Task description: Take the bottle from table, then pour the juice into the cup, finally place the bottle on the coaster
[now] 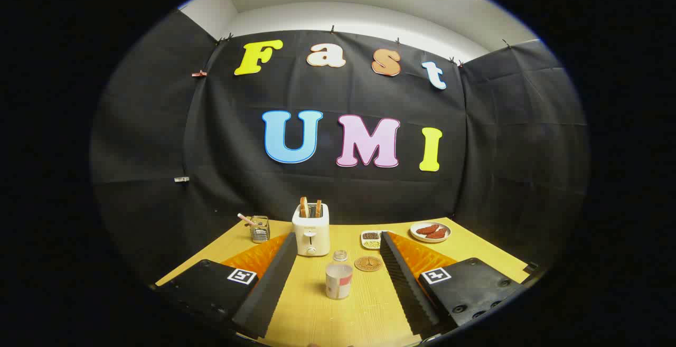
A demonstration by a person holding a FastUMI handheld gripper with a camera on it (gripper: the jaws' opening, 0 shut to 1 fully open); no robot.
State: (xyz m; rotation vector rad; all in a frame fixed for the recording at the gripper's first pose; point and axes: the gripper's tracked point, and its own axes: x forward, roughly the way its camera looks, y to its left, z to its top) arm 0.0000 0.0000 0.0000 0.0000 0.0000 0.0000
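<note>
Between the wide-open fingers of the gripper, behind the cup, stands the bottle; go around slowly.

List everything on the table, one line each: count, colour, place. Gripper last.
cup: 1, white with a red patch, between the fingers
bottle: 1, small clear with a cap, just behind the cup
coaster: 1, brown round, beside the bottle
toaster: 1, white, with toast in its slots, beyond the bottle
mesh holder: 1, metal, beside the toaster
tray: 1, white, holds dark and pale bits, beyond the coaster
plate: 1, white, with red sausages, far corner
table: 1, yellow wood
gripper: 1, jaws open, holding nothing
</note>
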